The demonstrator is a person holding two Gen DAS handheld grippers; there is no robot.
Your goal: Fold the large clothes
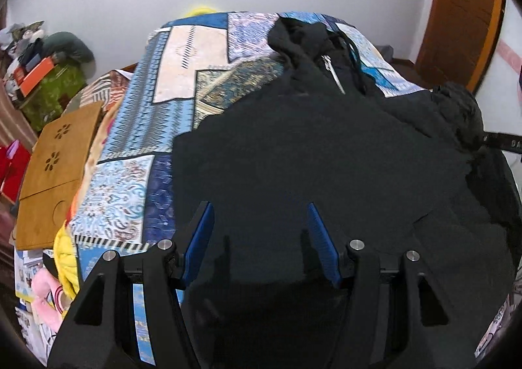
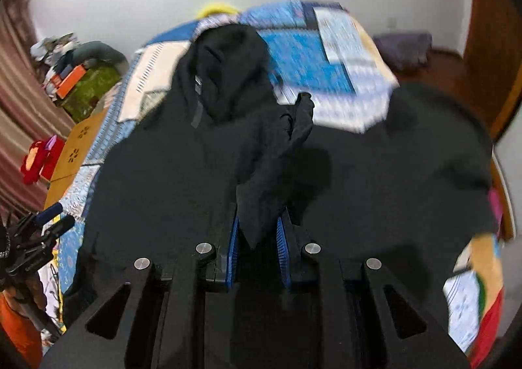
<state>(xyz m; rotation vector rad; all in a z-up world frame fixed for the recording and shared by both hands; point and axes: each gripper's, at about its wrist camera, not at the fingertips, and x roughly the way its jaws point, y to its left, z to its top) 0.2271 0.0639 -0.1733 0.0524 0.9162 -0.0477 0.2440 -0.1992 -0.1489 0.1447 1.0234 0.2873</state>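
The black hooded coat (image 1: 310,153) lies spread across the patterned bedspread (image 1: 182,81), hood at the far end. The right gripper (image 2: 257,238) pinches a fold of its cloth, apparently the sleeve; the left gripper (image 1: 261,238) hovers spread, empty. Folding looks barely begun.

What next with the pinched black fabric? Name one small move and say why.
Probably carry the right gripper across the black jacket and lay its pinched fold flat: the left gripper hangs open above, and the jacket sprawls unfolded over the patterned bedspread.

Even indoor light, strong fisheye bending, dark vignetted corners, right wrist view motion-blurred
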